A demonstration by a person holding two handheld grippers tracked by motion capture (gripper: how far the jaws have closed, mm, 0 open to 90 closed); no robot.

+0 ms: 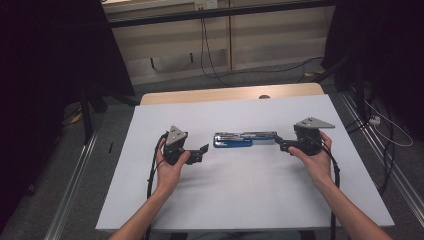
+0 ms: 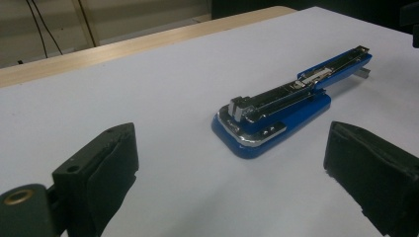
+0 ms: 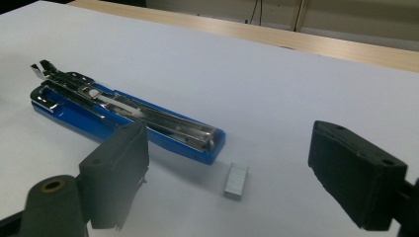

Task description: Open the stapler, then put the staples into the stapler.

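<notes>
On the smooth white table, a glossy blue-and-chrome stapler lies opened flat between two gaping tools.

White table top w/ wood edge, grey carpet floor, beige wall panels, black curtains, dangling cables, dim light

White-topped table with wooden far edge, opened blue stapler lying flat, small staple block just beside it

Ahead of my jaws, the stapler has glossy blue plastic and shiny metal. My pads look matt black; the staple block between them is dull grey metal.
</notes>
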